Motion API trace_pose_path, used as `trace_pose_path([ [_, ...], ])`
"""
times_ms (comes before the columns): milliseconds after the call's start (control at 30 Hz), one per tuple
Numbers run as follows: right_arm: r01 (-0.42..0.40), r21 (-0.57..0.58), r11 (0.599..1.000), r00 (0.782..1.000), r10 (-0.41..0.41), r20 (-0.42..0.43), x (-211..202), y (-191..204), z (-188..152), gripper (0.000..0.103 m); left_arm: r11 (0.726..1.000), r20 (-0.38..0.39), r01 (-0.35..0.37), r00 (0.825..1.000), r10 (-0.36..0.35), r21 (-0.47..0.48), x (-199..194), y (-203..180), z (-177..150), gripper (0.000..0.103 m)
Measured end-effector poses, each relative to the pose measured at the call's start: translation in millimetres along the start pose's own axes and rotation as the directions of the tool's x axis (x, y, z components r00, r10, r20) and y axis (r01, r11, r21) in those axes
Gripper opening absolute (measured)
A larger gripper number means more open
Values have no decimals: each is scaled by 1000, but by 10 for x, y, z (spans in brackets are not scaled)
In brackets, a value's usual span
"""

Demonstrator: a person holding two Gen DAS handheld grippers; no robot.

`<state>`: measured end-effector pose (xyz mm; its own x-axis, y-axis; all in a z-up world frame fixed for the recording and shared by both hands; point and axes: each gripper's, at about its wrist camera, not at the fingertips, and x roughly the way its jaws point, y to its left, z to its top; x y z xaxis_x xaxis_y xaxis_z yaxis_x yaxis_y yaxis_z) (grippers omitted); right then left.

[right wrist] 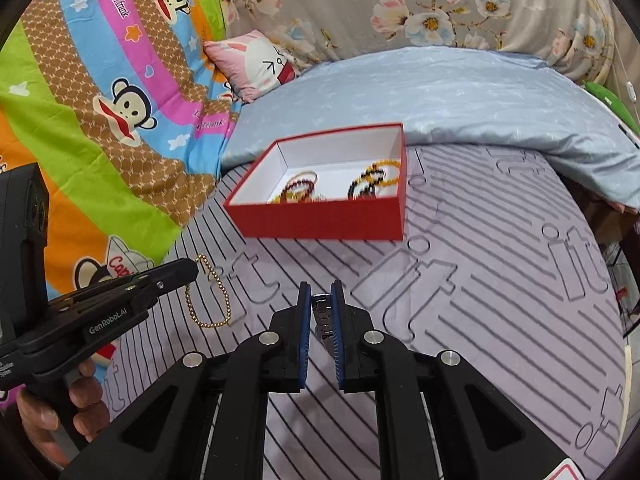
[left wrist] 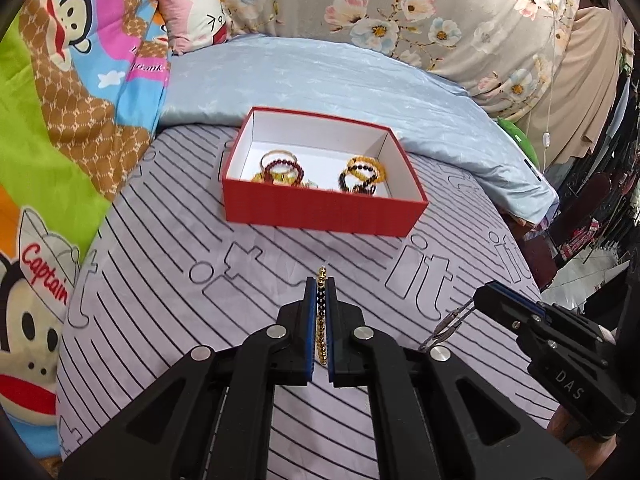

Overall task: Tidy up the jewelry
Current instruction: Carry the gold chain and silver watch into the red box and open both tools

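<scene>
Gold-beaded chain bracelet (left wrist: 321,316) is hanging pinched in the closed left gripper (left wrist: 320,280); the right gripper (right wrist: 321,286) is clamping a silver metal link band (right wrist: 322,316). Both are hovering before the red cardboard box (left wrist: 320,210) holding beaded bracelets (left wrist: 362,178).

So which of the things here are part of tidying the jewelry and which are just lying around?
Part of the job:
- red box with beaded bracelets
- gold bead chain in the left tool
- metal link band in the right tool

Just lying about:
- pink cartoon pillow
- blue quilt
- monkey-print blanket
</scene>
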<state>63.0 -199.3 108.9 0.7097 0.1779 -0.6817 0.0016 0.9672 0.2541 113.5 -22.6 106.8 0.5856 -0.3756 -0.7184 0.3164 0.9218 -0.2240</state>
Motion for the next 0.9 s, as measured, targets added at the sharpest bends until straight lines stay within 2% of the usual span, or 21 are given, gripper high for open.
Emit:
trace_pose_path([
  [300,-13,-46,999,997,17,71,53,113,616,9,999,58,7,998,-9,43,7,-69,567,3],
  [500,-6,-75,997,995,13,98,260,187,1050,9,998,81,-14,997,8,66,166,-94,928,3],
  [900,-3,-60,998,998,6,56,961,132,1436,9,997,49,-49,998,46,59,823,-15,1341,3],
])
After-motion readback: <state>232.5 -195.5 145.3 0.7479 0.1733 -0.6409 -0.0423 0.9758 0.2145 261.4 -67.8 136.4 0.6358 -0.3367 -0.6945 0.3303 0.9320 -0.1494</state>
